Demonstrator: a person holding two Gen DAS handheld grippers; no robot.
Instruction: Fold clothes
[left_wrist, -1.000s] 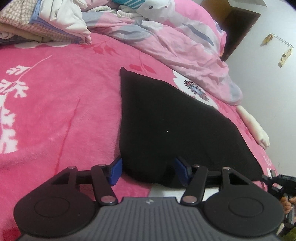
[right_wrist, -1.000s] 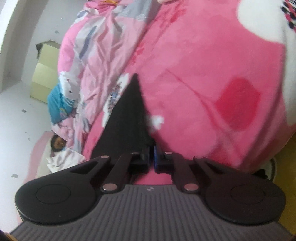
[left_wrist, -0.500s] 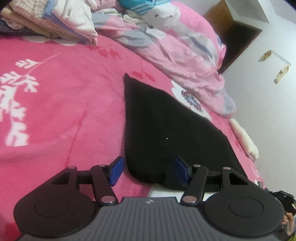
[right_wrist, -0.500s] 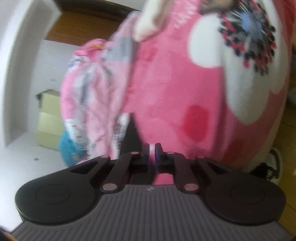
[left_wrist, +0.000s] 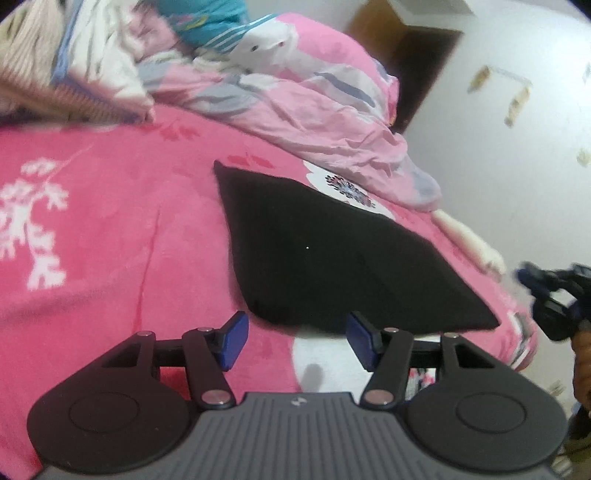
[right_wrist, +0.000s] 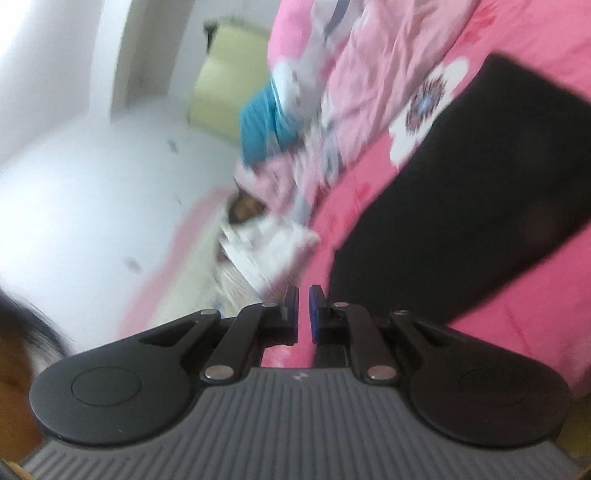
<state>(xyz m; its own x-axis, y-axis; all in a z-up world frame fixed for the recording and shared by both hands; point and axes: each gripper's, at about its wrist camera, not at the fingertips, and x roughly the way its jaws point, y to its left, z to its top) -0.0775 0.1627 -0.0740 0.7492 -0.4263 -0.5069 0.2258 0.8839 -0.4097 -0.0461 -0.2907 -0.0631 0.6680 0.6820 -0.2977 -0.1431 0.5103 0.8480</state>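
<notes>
A black folded garment (left_wrist: 332, 258) lies flat on the pink blanket (left_wrist: 110, 240). My left gripper (left_wrist: 293, 341) is open and empty, just short of the garment's near edge. My right gripper (right_wrist: 303, 312) is nearly shut with a thin gap and holds nothing; it is lifted off beside the garment (right_wrist: 480, 206), which lies to its right. The right gripper also shows in the left wrist view (left_wrist: 546, 291) at the far right, off the bed's edge.
A crumpled pink quilt (left_wrist: 314, 99) lies behind the garment. A stack of folded clothes (left_wrist: 55, 74) sits at the back left. A doll (right_wrist: 243, 210) and a white wall (left_wrist: 517, 166) are to the right of the bed.
My right gripper has let go of the garment's edge, lifted away and swung round. My left gripper has stayed open and drawn back slightly from the garment.
</notes>
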